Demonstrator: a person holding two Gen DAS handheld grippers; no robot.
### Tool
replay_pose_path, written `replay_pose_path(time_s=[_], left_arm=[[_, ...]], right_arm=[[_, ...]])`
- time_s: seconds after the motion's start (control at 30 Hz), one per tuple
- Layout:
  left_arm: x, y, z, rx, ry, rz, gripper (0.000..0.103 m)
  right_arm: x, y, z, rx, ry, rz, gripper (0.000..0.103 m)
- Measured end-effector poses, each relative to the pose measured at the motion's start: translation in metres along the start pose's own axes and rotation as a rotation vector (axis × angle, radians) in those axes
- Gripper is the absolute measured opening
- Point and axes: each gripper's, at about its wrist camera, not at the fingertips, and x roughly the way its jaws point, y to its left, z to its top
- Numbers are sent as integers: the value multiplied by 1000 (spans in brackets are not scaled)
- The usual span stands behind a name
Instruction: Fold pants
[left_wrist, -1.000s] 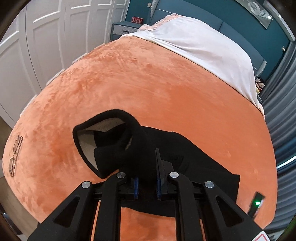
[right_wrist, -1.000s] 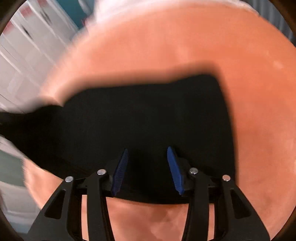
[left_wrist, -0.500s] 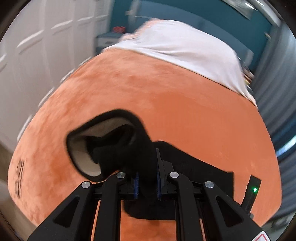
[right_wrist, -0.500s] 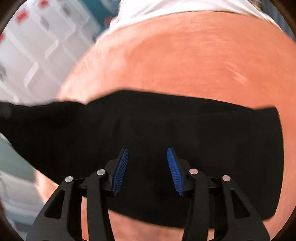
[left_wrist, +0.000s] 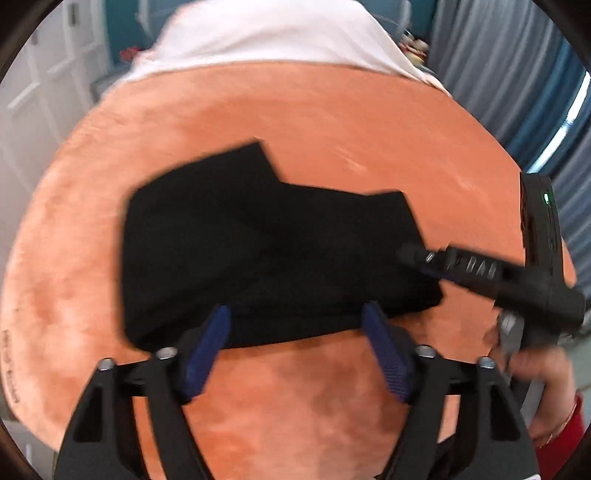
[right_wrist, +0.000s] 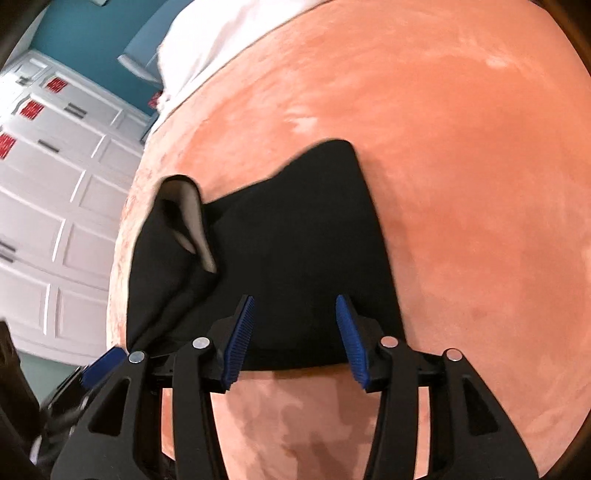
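The black pants (left_wrist: 266, 251) lie folded in a compact pile on the orange blanket (left_wrist: 332, 122). My left gripper (left_wrist: 295, 314) hovers over their near edge. Its jaws are opening wide, and nothing is pinched between its blue pads. My right gripper (left_wrist: 421, 260) reaches in from the right, with its tip at the pile's right edge. In the right wrist view that gripper (right_wrist: 294, 301) stands over the pants (right_wrist: 295, 240). Its jaws are opening a little and the cloth lies below the pads, not gripped. A pale lining (right_wrist: 192, 221) shows at the left fold. One of the left gripper's blue fingertips (right_wrist: 105, 363) shows at the lower left.
A white sheet (left_wrist: 273, 33) covers the far end of the bed. White wardrobe doors (right_wrist: 55, 221) stand to the left and grey-blue curtains (left_wrist: 509, 92) to the right. A person's hand (left_wrist: 535, 369) with a red sleeve holds the right gripper.
My left gripper was shut on a raised fold of the pants; it has let go and opened wide, and the fold now lies on the pile. Both views have swung and rolled.
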Motion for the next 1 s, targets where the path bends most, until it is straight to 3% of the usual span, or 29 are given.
replay_pose_path(time_s=[0.07,0.1,0.23,0.33,0.4,0.47,0.53,0.63,0.73,0.8,0.87,0.93,1.0], left_arm=[[-14,29,-6,-52,-9,39,75],[-18,44,-9,-89,-2,52,75],[-30,111,-25,-250,24,97,75],[-34,137,-36,-319,37,99,75],[-34,147,-39,-346,40,103,75],[-38,151,-38,-351,32,99,75],[-40,156,-37,-362,23,98,75],[-33,161,-32,-377,21,76,75],[-18,154,-28,-367,39,60,75],[-5,147,-27,-365,64,43,75],[6,139,-26,-377,103,21,75],[8,135,-26,-393,109,17,75],[8,132,-26,-394,103,22,76]], right_arm=[[8,21,10,-23,0,38,65],[14,30,16,-39,4,57,68],[53,78,25,-99,72,119,71],[86,91,20,-79,156,120,77],[109,100,15,-91,162,47,65],[112,116,14,-158,138,-34,22],[91,128,18,-144,107,39,11],[19,136,17,-159,-39,98,11],[-33,103,3,-140,-150,0,12],[-25,61,-5,-115,-123,-110,16],[16,17,-13,-77,45,-182,26],[8,-4,-15,33,21,-73,27],[-18,3,-11,14,-76,-63,27]])
